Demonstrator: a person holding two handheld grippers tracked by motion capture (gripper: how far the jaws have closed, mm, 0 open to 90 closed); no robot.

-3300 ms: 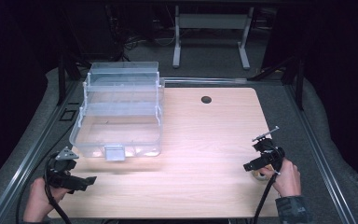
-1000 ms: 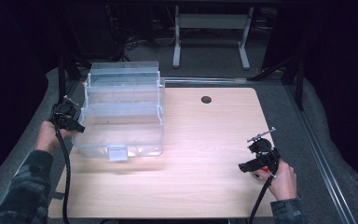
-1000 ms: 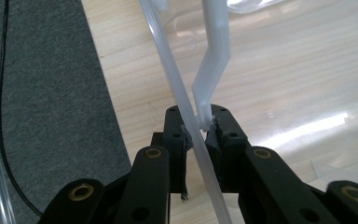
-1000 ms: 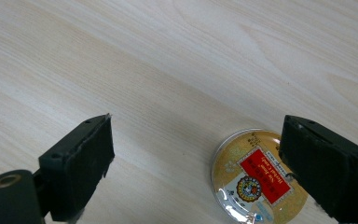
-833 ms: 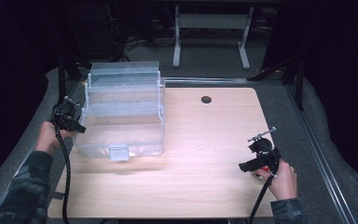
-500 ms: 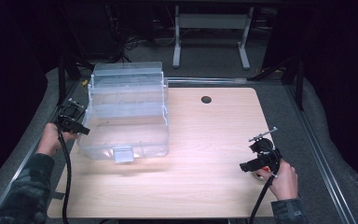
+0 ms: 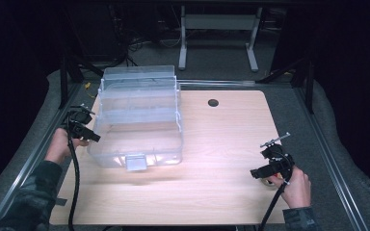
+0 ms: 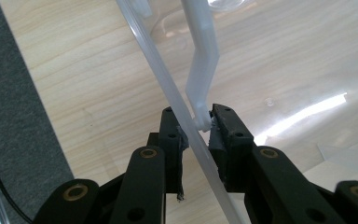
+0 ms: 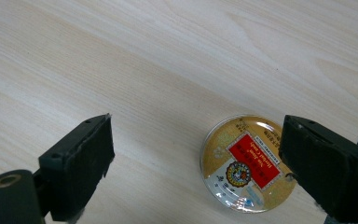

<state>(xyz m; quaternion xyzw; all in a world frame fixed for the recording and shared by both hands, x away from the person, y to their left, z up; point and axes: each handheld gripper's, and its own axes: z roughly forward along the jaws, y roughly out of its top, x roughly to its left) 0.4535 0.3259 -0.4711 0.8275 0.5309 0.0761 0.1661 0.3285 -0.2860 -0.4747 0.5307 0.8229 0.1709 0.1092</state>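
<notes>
Dark room, pale wooden desk [image 7: 221,144]. Left claw [image 8: 196,133] clamped on left wall of clear plastic box [image 7: 139,118], box stretching rightward from it. Right claw [image 9: 196,163] gaping over round tin [image 9: 247,163], tin just ahead, untouched.

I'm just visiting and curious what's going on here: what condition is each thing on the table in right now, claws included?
Clear plastic box: tiered trays spread open, front latch hanging loose.
Box wall edge: pinched between the left claw's pads.
Left claw: shut on the box's thin wall, beside a white hinge arm.
Right claw: wide open, holding nothing.
Round tin: lying flat on the table, lid on, label up.
</notes>
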